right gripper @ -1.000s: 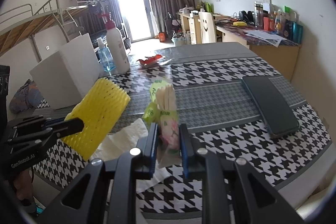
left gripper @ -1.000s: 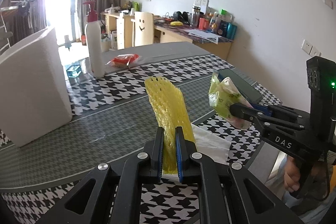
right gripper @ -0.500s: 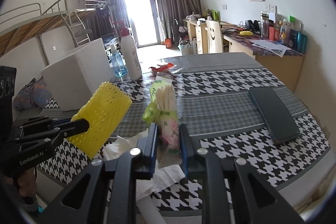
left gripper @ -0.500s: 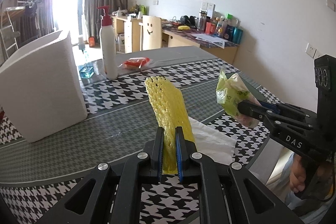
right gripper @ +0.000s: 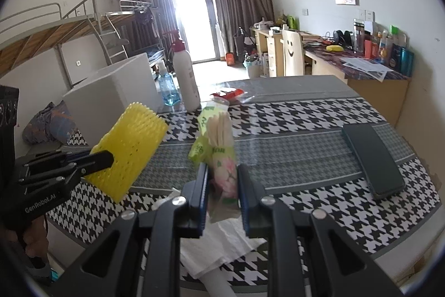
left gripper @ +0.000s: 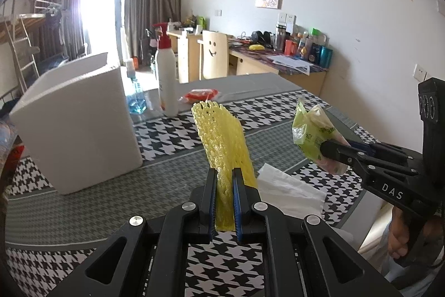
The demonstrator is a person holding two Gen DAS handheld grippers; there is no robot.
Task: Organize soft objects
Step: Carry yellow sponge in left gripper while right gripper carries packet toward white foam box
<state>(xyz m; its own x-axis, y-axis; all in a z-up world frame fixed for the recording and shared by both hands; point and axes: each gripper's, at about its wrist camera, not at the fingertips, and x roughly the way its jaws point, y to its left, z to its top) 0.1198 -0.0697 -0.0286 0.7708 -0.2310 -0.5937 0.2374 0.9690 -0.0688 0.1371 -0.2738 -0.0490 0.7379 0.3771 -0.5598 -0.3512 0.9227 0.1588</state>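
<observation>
Bedroom-study, daylight through curtained glass doors; houndstooth-cloth table (left gripper: pixel 172 130) in front. Landmark: white foam box (left gripper: pixel 78 124), open top, at the table's left.

Right of the box: blue bottle (left gripper: pixel 136 99), then white pump bottle (left gripper: pixel 166 82), red wrapper (left gripper: pixel 200 95) beyond.

Left gripper (left gripper: pixel 224 185): jaws narrow, pinching yellow foam net sleeve (left gripper: pixel 219 135), held upright above the cloth, right of the box.

White tissue (left gripper: pixel 289 192) lies flat on the table below both tools.

Right gripper (right gripper: pixel 222 185): jaws clamped on green tissue pack (right gripper: pixel 219 152), lifted clear of the table. Dark phone (right gripper: pixel 371 157) far right of the box.

Change over the last second: both cameras have risen and the box now sits nearer centre. Reads as both soft items being carried toward the box; drop-in not yet done, and the loose tissue is left to collect.
</observation>
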